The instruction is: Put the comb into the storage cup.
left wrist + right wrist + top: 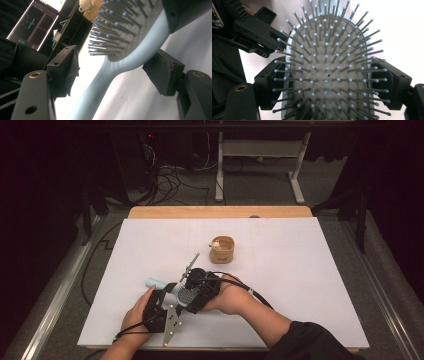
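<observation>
The right hand-held gripper (329,82) clamps the hairbrush (327,70) head; the left hand-held gripper (112,72) straddles its handle, loose. Beyond them, a wooden cup (222,251) holds a small figurine (215,245).

Left gripper (172,292): low left of centre in the high view, jaws apart, pads clear of the brush handle between them.
Right gripper (192,292): just right of it, jaws pressed on the brush head's two edges.
Forearms: both enter from the bottom edge, the hands close together.
</observation>
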The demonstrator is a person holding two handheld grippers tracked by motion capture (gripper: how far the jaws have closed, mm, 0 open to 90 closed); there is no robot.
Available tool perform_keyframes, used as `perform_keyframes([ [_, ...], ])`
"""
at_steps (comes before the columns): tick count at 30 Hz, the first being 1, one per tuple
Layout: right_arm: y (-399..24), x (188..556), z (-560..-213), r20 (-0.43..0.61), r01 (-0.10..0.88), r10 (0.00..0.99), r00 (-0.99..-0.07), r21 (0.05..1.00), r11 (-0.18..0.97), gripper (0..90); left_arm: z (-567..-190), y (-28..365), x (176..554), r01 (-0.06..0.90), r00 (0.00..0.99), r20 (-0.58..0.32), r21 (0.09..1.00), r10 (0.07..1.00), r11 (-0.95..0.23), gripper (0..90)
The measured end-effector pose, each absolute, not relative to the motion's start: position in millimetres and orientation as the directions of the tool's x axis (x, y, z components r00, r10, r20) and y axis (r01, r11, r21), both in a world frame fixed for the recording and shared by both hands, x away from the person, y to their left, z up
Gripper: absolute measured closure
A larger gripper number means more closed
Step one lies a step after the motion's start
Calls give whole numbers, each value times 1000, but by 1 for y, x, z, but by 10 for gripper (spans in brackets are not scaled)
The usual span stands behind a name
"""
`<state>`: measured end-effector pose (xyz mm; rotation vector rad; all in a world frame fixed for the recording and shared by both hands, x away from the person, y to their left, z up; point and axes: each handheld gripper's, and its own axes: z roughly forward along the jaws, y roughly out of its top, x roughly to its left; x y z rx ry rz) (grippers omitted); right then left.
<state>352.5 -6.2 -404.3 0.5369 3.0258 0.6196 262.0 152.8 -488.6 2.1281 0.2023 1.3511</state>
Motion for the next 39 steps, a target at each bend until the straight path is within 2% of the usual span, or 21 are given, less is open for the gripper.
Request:
perform_keyframes([
  [10, -6, 352, -405, 62, 332, 334, -940, 381, 863, 206, -489, 153, 261, -183, 442, 781, 560, 441, -808, 282],
  [13, -5, 352, -405, 63, 329, 331, -942, 377, 866, 206, -491, 153, 260, -193, 448, 785, 553, 429, -810, 321],
  [19, -4, 352, -404, 68, 331, 331, -941, 380, 864, 206, -491, 154, 260, -207, 447, 798, 532, 404, -821, 466],
  [32, -4, 353, -405, 83, 344, 339, -937, 375, 861, 205, -492, 152, 257, -228, 414, 842, 465, 347, -855, 521],
  [39, -5, 354, -404, 84, 350, 345, -935, 388, 853, 204, -492, 152, 258, -219, 419, 837, 469, 352, -855, 564],
])
